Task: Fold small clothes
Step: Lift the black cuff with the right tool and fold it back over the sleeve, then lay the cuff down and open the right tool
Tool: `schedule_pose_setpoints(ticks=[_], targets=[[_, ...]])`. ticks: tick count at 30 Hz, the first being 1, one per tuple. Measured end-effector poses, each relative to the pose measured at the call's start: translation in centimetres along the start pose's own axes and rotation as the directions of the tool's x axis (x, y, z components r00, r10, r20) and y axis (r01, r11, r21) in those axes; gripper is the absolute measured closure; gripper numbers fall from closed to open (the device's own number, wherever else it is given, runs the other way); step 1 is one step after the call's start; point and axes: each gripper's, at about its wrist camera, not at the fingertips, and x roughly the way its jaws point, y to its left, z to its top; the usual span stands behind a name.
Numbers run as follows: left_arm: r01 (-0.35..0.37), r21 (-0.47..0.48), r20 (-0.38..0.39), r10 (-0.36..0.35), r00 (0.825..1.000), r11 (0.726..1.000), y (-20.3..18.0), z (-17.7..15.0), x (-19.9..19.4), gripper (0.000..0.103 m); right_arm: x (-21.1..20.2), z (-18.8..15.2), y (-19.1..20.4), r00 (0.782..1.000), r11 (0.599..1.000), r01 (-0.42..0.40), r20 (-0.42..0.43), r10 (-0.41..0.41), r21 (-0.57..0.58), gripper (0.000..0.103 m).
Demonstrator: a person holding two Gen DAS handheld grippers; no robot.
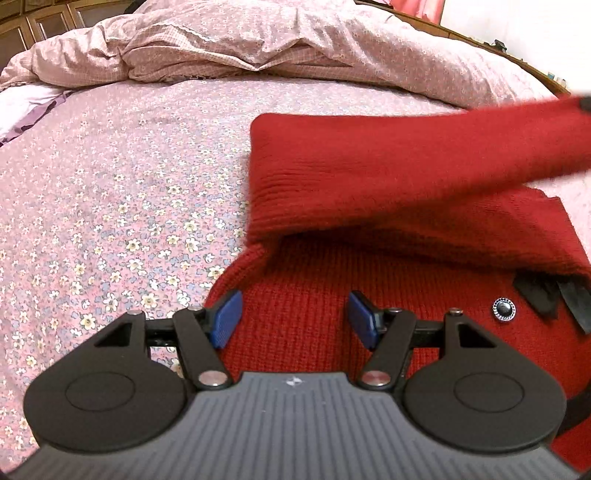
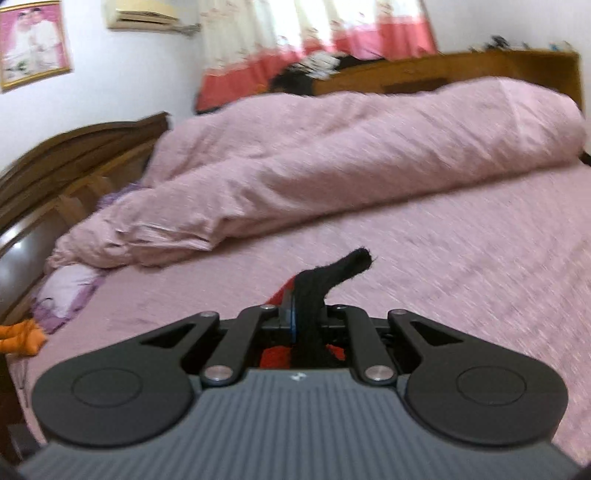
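Bedding fills most of both views: a pink floral sheet [image 1: 122, 206] covers the bed, and a rumpled pink duvet [image 1: 229, 40] is heaped along the far side. A dark wooden headboard [image 2: 74, 147] stands at the left in the right wrist view, with a framed picture [image 2: 33, 44] and an air conditioner [image 2: 147, 14] on the white wall above, and red-and-white curtains [image 2: 314, 48] further right. The red knitted sweater [image 1: 369, 206] lies on the near right part of the sheet, a metal button [image 1: 503, 311] showing beside black trim. One sleeve is lifted and stretches off to the right, blurred. The left tool [image 1: 293, 319] hovers over the sweater's near edge, its blue pads apart with nothing between them. The right tool [image 2: 308, 317] is clamped on the sweater's black cuff [image 2: 332, 277], which sticks up past the pads.
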Motion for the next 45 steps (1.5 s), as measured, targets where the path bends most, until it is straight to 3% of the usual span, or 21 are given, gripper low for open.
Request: schedule_pose_setpoints(ticks=[9, 13, 21, 24, 28, 31, 33, 36, 41, 45], targets=[[0.0, 0.011, -0.015, 0.0, 1.0, 1.0, -0.2, 0.5, 0.2, 0.034, 6.2, -7.1, -4.2, 0.979, 0.994, 0.11, -0.175, -0.107, 0.009, 0.093], [0.01, 0.009, -0.023, -0.01, 1.0, 1.0, -0.1, 0.7, -0.1, 0.034, 6.7, -9.9, -5.2, 0.974, 0.989, 0.143, -0.179, -0.136, 0.03, 0.09], [0.09, -0.05, 0.037, -0.088, 0.995, 0.995, 0.0, 1.6, -2.7, 0.034, 5.1, -9.2, -6.9, 0.984, 0.981, 0.102, -0.162, -0.075, 0.166, 0.083], [0.115, -0.043, 0.073, -0.112, 0.991, 0.992, -0.4, 2.8, -2.9, 0.034, 4.6, -9.1, -6.2, 0.988, 0.992, 0.096, -0.13, -0.084, 0.086, 0.093], [0.096, -0.022, 0.108, -0.093, 0.99, 0.995, -1.2, 4.5, -1.7, 0.034, 3.7, -8.3, -3.9, 0.992, 0.991, 0.118, -0.045, -0.121, -0.055, 0.093], [0.085, -0.027, 0.097, -0.082, 0.992, 0.996, -1.4, 5.7, 0.1, 0.034, 3.9, -7.8, -3.4, 0.982, 0.977, 0.187, 0.009, -0.187, -0.102, 0.093], [0.06, -0.011, 0.095, -0.058, 0.994, 0.998, -1.7, 6.1, 1.4, 0.034, 4.9, -8.0, -3.7, 0.973, 0.966, 0.226, -0.017, -0.23, -0.128, 0.093], [-0.019, 0.067, 0.084, 0.014, 0.996, 0.998, -2.2, 6.3, 3.0, 0.034, 7.0, -9.2, -5.0, 0.962, 0.968, 0.225, -0.134, -0.239, -0.113, 0.09], [0.025, -0.03, 0.025, -0.024, 0.999, 0.999, -0.4, 6.4, 4.2, 0.034, 6.2, -9.2, -6.4, 0.971, 0.978, 0.208, -0.118, -0.209, -0.018, 0.087], [-0.004, 0.015, 0.078, 0.003, 0.997, 1.0, -0.9, 6.6, 2.3, 0.034, 3.9, -8.6, -5.6, 0.96, 0.964, 0.266, -0.09, -0.265, 0.004, 0.083]])
